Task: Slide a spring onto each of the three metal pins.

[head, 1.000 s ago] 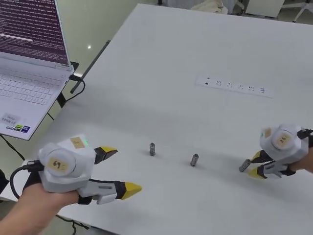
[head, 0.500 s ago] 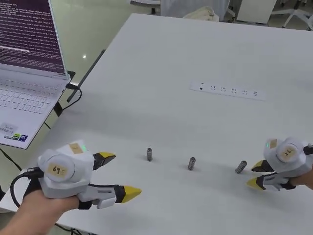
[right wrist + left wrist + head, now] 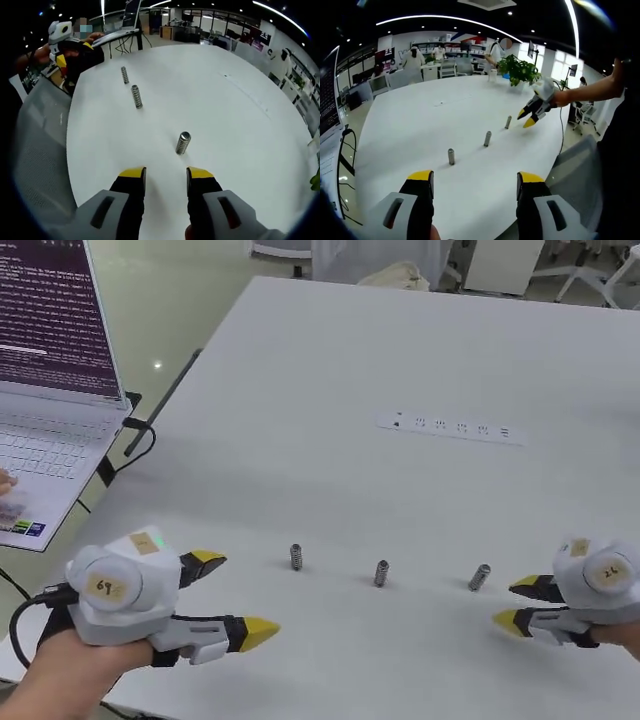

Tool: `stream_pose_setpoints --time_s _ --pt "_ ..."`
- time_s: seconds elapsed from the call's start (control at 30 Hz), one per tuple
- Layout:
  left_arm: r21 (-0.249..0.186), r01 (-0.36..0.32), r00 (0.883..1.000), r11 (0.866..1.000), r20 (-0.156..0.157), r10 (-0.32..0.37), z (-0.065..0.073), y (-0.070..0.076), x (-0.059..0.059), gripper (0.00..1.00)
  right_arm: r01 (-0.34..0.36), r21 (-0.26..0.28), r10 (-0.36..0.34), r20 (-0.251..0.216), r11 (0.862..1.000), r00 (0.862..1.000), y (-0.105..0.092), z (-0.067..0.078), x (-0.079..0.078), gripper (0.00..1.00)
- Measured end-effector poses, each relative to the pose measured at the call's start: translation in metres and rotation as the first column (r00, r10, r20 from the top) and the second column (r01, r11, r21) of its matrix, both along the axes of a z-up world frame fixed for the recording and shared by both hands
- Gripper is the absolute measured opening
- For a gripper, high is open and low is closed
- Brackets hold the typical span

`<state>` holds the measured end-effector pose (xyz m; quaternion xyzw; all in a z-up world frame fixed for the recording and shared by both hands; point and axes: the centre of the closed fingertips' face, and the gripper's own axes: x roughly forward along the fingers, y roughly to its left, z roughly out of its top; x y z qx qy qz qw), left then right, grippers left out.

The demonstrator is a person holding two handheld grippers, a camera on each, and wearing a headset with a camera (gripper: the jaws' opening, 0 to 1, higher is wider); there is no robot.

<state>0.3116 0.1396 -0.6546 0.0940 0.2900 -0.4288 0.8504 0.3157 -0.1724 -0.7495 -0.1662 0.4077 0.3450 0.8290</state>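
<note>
Right gripper is pulling back from the end spring, jaws apart and empty; left gripper is waiting, jaws apart; all three springs are standing upright, suggesting completion

On the table, three pins stand in a row between the grippers. The end pin is just ahead of the right gripper fingers. The middle pin and last pin lie towards the left gripper fingers. A power strip lies beyond the row.

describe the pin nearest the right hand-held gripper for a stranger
On the white table, between the power strip and the person, three spring-covered pins stand in a row. It is the end pin, in front of the right hand-held gripper, unlike its neighbours.
</note>
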Motion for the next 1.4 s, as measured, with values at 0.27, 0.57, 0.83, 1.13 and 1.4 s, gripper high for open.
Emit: stream_pose_setpoints --time_s 0.27,0.57,0.83,1.13,1.4 --pt "-0.004 0.004 1.000 1.000 0.007 -0.004 0.002 -0.003 -0.001 0.63 0.104 0.085 -0.108 0.042 0.991 0.993 0.008 0.014 -0.012 0.37" --pt "-0.006 0.017 1.000 1.000 0.007 -0.017 0.001 -0.007 -0.005 0.63 0.160 0.155 -0.173 0.073 0.975 0.982 0.016 0.029 -0.030 0.44" --pt "-0.008 0.024 1.000 1.000 0.011 -0.024 0.001 -0.009 -0.006 0.63 0.199 0.190 -0.219 0.092 0.962 0.971 0.016 0.041 -0.048 0.54" --pt "-0.012 0.023 1.000 1.000 0.017 -0.022 0.004 -0.008 -0.007 0.64 0.215 0.209 -0.241 0.106 0.954 0.965 0.018 0.050 -0.067 0.62" --pt "-0.009 0.021 1.000 1.000 0.022 -0.020 0.006 -0.005 -0.010 0.65 0.223 0.219 -0.249 0.101 0.950 0.963 0.026 0.050 -0.080 0.65"
